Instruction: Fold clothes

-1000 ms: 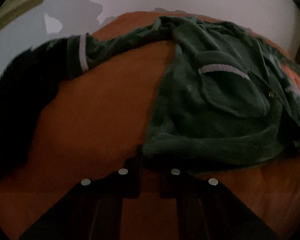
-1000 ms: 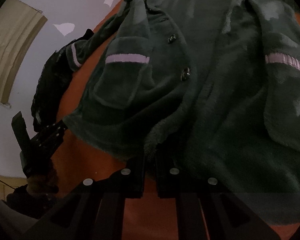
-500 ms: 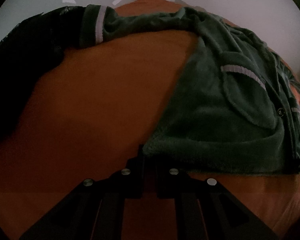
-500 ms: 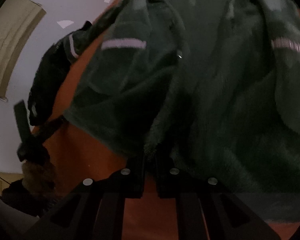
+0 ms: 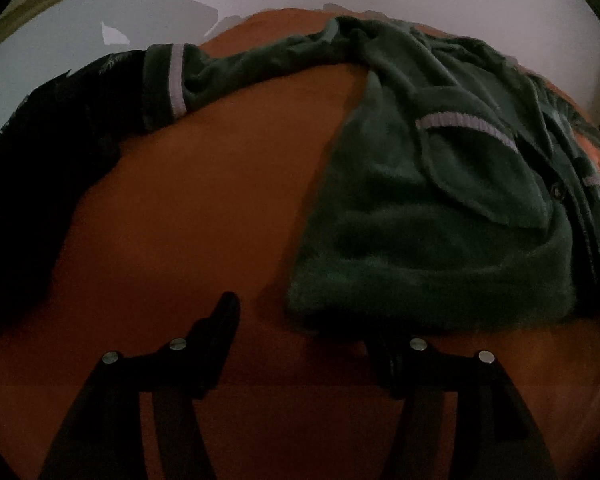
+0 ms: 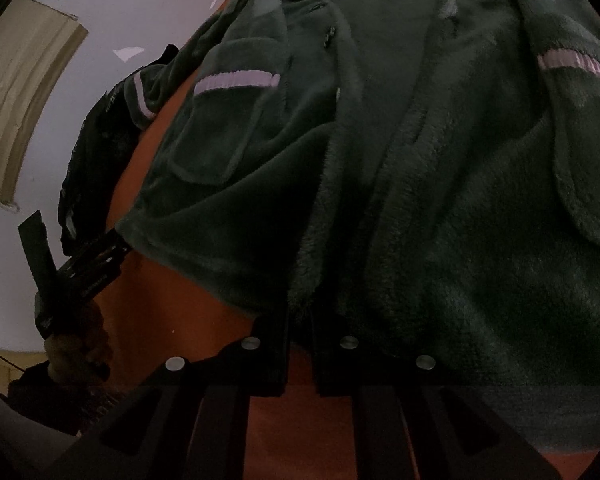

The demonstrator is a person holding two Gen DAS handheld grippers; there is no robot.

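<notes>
Jaws of the left gripper (image 5: pixel 304 320) stand wide apart, empty, just short of the hem of the green fleece cardigan (image 5: pixel 440 232); those of the right gripper (image 6: pixel 300 320) are pinched narrow on the hem's front edge. The cardigan lies spread on the orange table (image 5: pixel 188 216), one sleeve (image 5: pixel 236 68) stretched toward a dark garment (image 5: pixel 40 168). Flattening looks underway; next, the left probably takes that sleeve and folds it inward.

Left gripper (image 5: pixel 304 320): jaws, formerly closed on the hem corner of the green fleece cardigan (image 5: pixel 432 240), now spread wide, the corner released and lying on the orange surface (image 5: pixel 188 216).
</notes>
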